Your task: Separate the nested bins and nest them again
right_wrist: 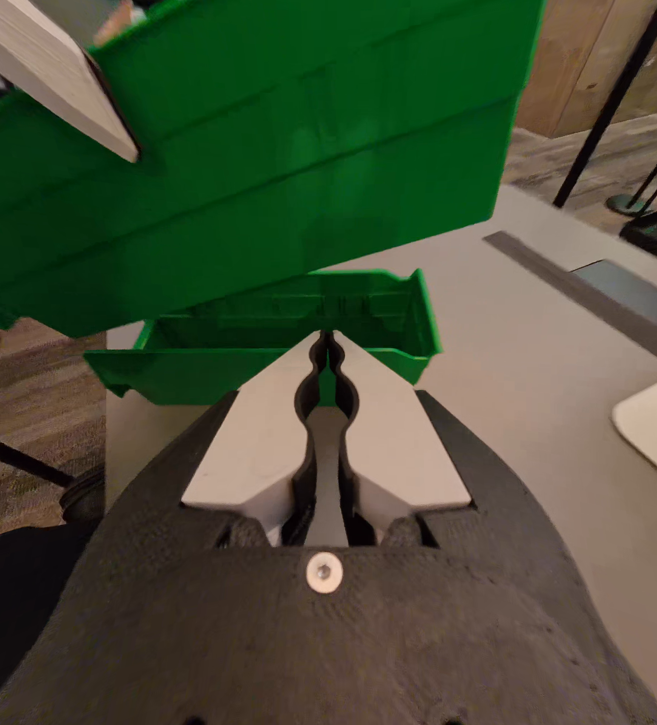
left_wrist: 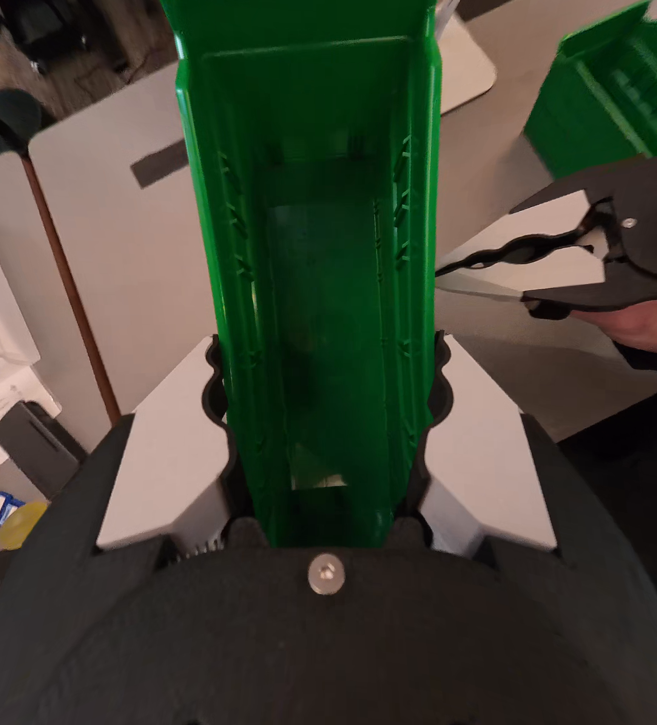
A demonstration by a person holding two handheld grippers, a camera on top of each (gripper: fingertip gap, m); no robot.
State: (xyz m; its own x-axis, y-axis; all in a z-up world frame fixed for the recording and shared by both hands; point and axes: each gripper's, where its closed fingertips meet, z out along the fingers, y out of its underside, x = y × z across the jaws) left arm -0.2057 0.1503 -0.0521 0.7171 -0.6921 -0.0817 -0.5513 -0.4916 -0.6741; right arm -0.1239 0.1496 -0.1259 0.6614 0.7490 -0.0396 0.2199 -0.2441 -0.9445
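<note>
1. Green plastic fills the left wrist view: the lifted bin (left_wrist: pixel 319 274) is pinched across its width by the left gripper (left_wrist: pixel 327 349), whose fingers press on both side walls. The bin hangs in the air, well above the counter (left_wrist: pixel 123 235).
2. The second bin (right_wrist: pixel 280 353) rests open side up on the counter, below the lifted bin and nearer the counter's edge.
3. The right gripper (right_wrist: pixel 326 333) is pressed together at the tips with nothing between them, pointed at the second bin's near rim.
4. Risk, as I judge it: the grip sits at one end of a long, tilted bin, so the far end could swing or slip from the pads as it comes down.
5. Risk: a tilted entry could catch the lifted bin's corner on the second bin's rim and shove that bin toward the counter's edge, since nothing steadies it.
6. Only the left wrist view shows the lifted bin's ribbed interior and the grip on its walls.
7. Only the right wrist view shows the lifted bin's underside above the second bin, and that bin's closeness to the edge.
</note>
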